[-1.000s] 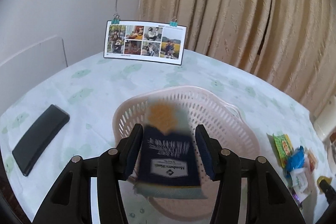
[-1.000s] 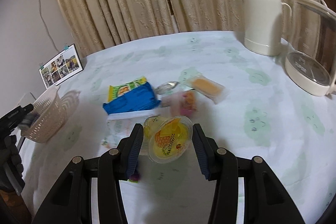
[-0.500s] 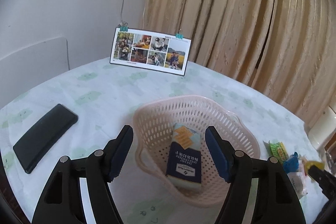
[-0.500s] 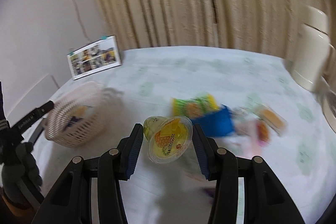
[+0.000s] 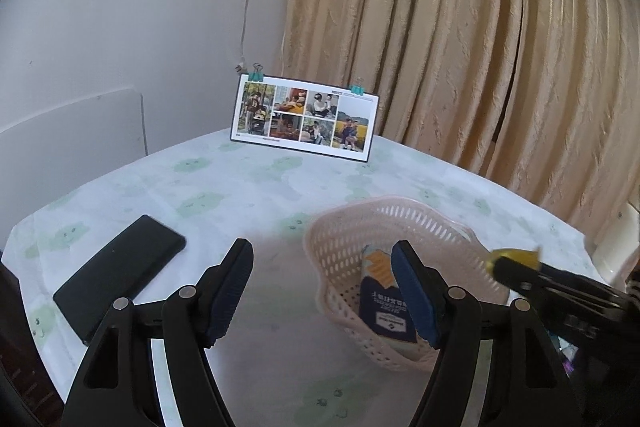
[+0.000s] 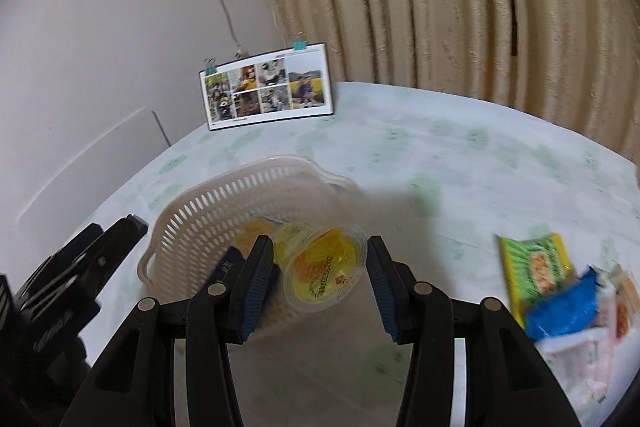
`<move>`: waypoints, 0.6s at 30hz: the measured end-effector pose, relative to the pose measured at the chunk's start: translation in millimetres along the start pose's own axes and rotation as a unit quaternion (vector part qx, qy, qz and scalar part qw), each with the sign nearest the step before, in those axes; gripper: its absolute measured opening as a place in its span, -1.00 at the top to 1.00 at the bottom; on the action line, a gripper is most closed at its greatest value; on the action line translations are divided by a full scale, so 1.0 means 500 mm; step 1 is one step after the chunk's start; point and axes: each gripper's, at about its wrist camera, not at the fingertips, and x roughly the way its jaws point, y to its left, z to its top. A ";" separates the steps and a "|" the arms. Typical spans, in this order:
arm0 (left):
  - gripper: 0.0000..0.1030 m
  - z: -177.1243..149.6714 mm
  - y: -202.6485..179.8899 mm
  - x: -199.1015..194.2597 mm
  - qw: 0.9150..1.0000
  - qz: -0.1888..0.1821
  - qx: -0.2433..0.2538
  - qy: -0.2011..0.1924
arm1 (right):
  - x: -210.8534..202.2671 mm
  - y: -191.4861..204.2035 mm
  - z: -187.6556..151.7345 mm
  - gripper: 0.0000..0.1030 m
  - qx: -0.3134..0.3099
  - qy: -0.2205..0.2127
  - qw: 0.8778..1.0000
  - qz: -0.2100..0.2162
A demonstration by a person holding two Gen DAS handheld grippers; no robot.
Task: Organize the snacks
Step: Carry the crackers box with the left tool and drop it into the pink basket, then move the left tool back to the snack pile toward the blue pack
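The right tool [image 6: 320, 281] is clamping a pineapple jelly cup [image 6: 324, 273] by its sides, just over the near rim of the pink basket [image 6: 224, 203]. The cup is looking light, its thin plastic wall likely to buckle and slip, so gripping below the lid rim is suiting it. A second ago it was hanging over the snack pile [image 6: 560, 279] right of the basket. The left tool [image 5: 322, 291] is standing apart and empty, having dropped the navy cracker pack [image 5: 384, 311] into the basket.
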 end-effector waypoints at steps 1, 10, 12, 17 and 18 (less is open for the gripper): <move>-0.40 0.001 0.004 -0.001 1.000 0.000 -0.003 0.000 | 0.005 0.006 0.003 0.10 -0.002 0.000 1.000 0.003; -0.42 0.005 0.030 0.001 1.000 0.000 -0.023 0.005 | 0.017 0.012 0.004 -0.32 0.003 -0.004 1.000 -0.002; -0.42 0.004 0.026 0.000 1.000 -0.002 -0.020 0.005 | 0.016 0.006 -0.001 -0.32 0.009 -0.003 1.000 -0.005; -0.42 0.001 0.010 -0.003 1.000 -0.009 -0.009 0.006 | -0.006 -0.014 -0.011 -0.32 0.021 -0.011 1.000 -0.012; -0.42 0.001 0.006 -0.005 1.000 -0.010 -0.008 0.006 | -0.012 -0.019 -0.014 -0.32 0.024 -0.013 1.000 -0.014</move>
